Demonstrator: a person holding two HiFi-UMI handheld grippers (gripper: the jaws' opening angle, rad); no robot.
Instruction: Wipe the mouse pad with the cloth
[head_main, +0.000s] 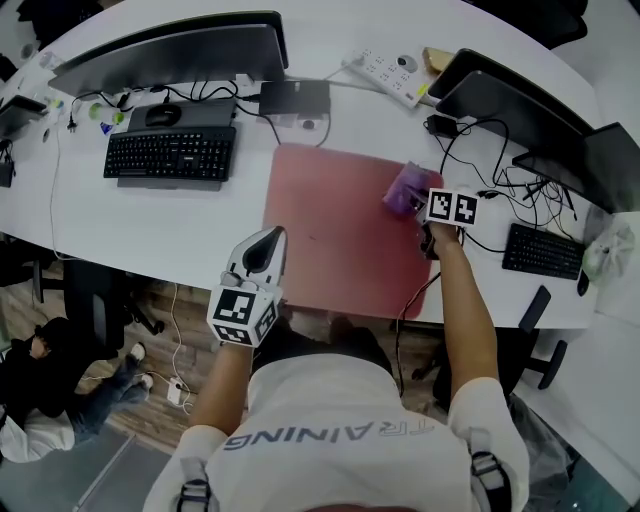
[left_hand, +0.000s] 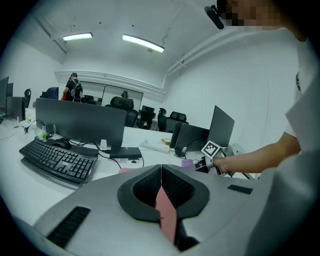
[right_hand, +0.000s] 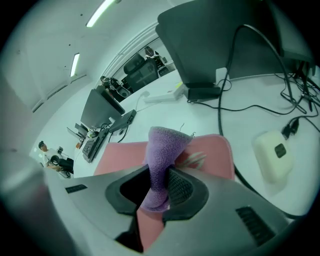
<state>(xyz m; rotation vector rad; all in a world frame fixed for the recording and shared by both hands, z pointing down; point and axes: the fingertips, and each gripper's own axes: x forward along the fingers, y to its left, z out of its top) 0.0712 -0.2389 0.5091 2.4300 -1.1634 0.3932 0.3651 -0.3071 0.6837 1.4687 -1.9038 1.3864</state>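
Purple cloth (head_main: 404, 189) on red mouse pad (head_main: 330, 245).
We log right gripper (right_hand: 159, 187) clamped on cloth; left gripper (left_hand: 161, 189) closed, empty.

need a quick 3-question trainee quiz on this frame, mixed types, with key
1. Multiple choice: what is clamped in the jaws of the right gripper? A) a cable B) the purple cloth C) nothing
2. True or false: the jaws of the left gripper stand wide apart.
3. Fill in: in the head view, the purple cloth is at the far ___ corner of the mouse pad (the person's own side).

Key
1. B
2. False: they are together, with nothing between them.
3. right
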